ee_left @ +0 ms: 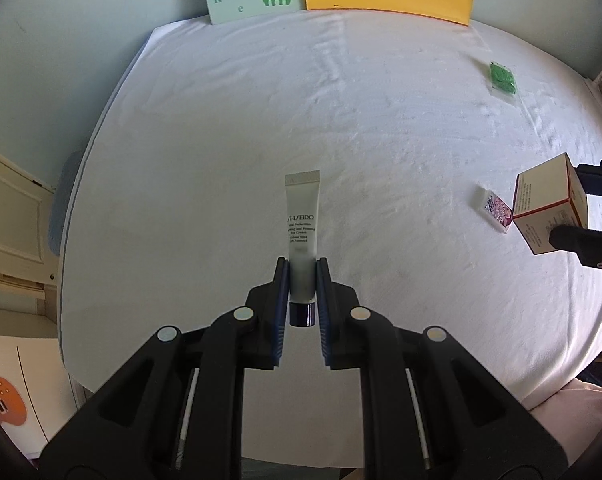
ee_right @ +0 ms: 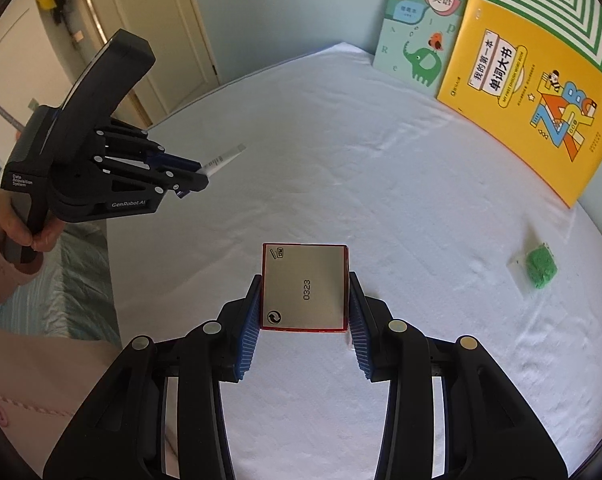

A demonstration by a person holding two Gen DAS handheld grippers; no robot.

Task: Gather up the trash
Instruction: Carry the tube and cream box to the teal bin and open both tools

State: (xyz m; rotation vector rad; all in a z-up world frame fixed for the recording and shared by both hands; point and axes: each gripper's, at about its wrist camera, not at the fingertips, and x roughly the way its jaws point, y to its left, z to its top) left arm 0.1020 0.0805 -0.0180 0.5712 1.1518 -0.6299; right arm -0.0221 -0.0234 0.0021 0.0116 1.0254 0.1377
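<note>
My left gripper (ee_left: 302, 266) is shut on a white Shiseido cream tube (ee_left: 302, 220) with a dark cap, held above the white bed (ee_left: 261, 120). In the right wrist view the left gripper (ee_right: 205, 176) shows at the left with the tube (ee_right: 225, 158) sticking out. My right gripper (ee_right: 304, 280) is shut on a small white carton with red edges (ee_right: 305, 286), held above the bed. In the left wrist view the carton (ee_left: 549, 208) and right gripper (ee_left: 569, 204) are at the right edge.
A green packet (ee_left: 503, 76) (ee_right: 539, 266) lies at the far right of the bed. A small patterned sachet (ee_left: 497, 208) lies beside the carton. Two children's books, teal (ee_right: 417, 32) and yellow (ee_right: 529, 96), lean on the back wall. A door (ee_right: 133, 40) stands at left.
</note>
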